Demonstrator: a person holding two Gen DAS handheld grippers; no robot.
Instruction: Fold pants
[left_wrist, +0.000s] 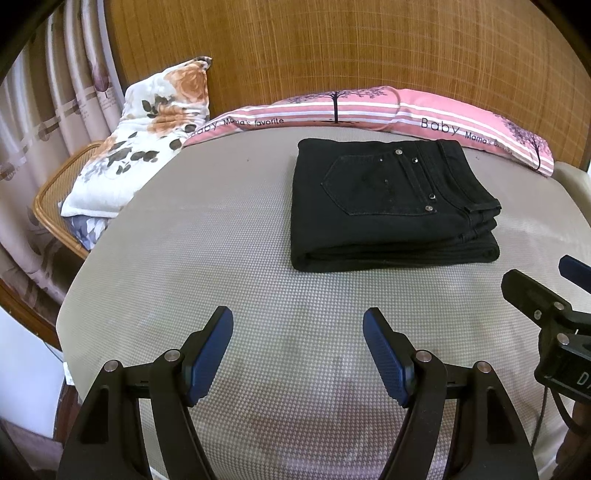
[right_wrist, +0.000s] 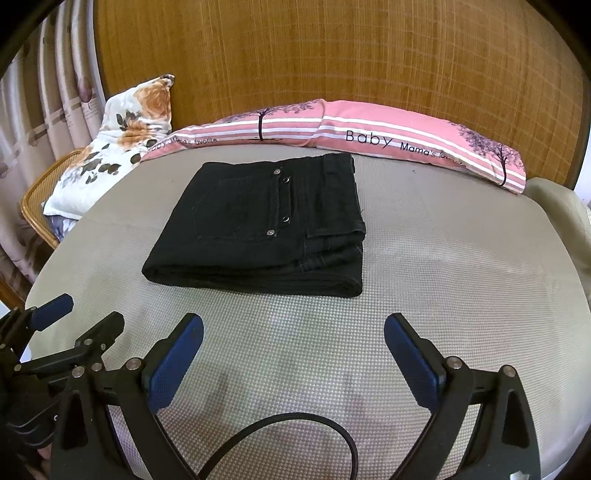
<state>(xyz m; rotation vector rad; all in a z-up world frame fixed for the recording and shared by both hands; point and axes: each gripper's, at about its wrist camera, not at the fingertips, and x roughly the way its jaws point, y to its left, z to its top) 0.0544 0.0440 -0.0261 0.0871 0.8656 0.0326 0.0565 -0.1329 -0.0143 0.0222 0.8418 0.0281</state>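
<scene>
Black pants (left_wrist: 388, 206) lie folded into a compact rectangle on the grey mattress (left_wrist: 221, 258), back pocket with metal rivets facing up. They also show in the right wrist view (right_wrist: 266, 229). My left gripper (left_wrist: 297, 332) is open and empty, hovering above the mattress in front of the pants, apart from them. My right gripper (right_wrist: 293, 339) is open and empty, also in front of the pants. The right gripper shows at the right edge of the left wrist view (left_wrist: 546, 295); the left gripper shows at the lower left of the right wrist view (right_wrist: 74, 325).
A pink striped pillow (left_wrist: 369, 107) lies along the back of the mattress against a woven headboard (left_wrist: 332, 44). A floral pillow (left_wrist: 147, 129) leans at the back left over a rattan chair (left_wrist: 55, 192). Curtains (left_wrist: 44, 110) hang at left. A black cable (right_wrist: 314, 428) loops near my right gripper.
</scene>
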